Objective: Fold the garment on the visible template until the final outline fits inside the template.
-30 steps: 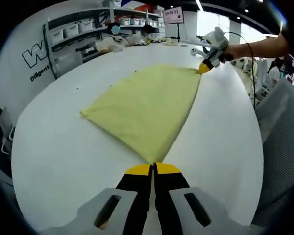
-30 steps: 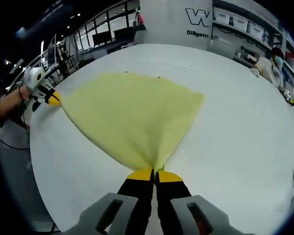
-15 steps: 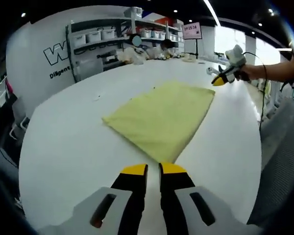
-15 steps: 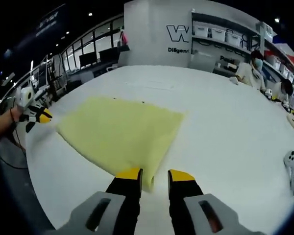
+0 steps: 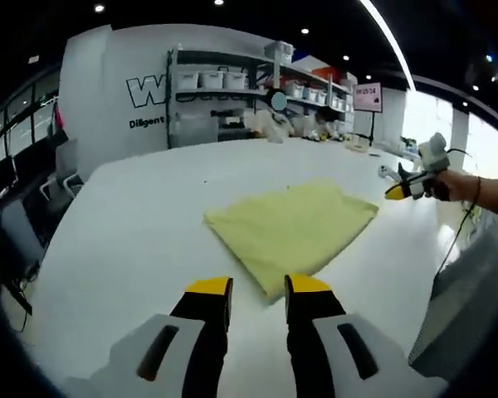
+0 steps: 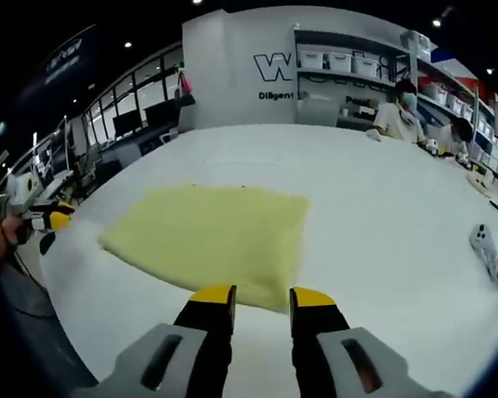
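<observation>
Beneath a wall reading "W" and "Diligent", the folded yellow garment (image 5: 292,229) lies flat on the white table (image 5: 133,224), while the left gripper (image 5: 258,288) and right gripper (image 6: 262,296) hover apart-jawed and empty at its near corners.

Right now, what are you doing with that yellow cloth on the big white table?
A person is folding a yellow garment on the white table with a hand-held gripper in each hand. The garment lies flat in a folded, roughly four-sided shape. The left hand-held gripper and the right hand-held gripper are both open, each just short of the cloth's near edge and holding nothing. I can't make out a template.
</observation>
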Demonstrator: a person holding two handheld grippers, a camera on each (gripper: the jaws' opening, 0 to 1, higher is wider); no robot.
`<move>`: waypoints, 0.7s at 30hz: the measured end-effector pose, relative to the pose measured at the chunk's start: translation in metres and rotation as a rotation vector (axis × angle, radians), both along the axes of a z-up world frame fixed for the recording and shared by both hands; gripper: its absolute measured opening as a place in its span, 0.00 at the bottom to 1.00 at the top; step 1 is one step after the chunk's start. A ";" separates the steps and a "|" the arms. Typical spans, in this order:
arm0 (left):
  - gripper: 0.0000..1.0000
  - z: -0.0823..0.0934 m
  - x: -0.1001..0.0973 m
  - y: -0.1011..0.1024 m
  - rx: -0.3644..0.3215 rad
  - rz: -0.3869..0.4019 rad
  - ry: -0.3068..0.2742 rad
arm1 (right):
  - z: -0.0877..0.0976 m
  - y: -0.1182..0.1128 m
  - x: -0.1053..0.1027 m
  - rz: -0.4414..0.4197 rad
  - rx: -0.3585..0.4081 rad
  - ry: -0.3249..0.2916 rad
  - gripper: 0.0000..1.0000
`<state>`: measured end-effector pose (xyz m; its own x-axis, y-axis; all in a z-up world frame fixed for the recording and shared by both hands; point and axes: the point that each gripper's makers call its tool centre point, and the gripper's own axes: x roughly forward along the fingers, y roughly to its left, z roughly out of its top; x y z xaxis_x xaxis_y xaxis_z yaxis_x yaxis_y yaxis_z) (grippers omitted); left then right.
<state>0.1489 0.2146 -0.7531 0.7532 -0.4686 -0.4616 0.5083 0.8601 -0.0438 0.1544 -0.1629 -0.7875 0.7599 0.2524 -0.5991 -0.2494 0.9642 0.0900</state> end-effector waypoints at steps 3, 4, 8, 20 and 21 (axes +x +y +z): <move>0.35 -0.001 -0.005 0.004 0.043 0.034 0.007 | 0.002 0.003 -0.008 -0.020 -0.002 0.010 0.26; 0.39 -0.001 -0.005 0.006 0.044 0.046 0.006 | 0.003 0.004 -0.010 -0.024 -0.009 0.006 0.27; 0.51 -0.003 -0.014 0.004 -0.012 0.113 0.054 | 0.009 0.011 -0.017 -0.031 -0.037 -0.027 0.32; 0.93 0.009 -0.023 0.007 -0.003 0.196 0.037 | 0.002 0.020 -0.045 -0.135 0.002 0.028 0.64; 0.98 0.009 -0.024 0.008 0.001 0.205 0.041 | 0.003 0.021 -0.046 -0.136 0.005 0.026 0.71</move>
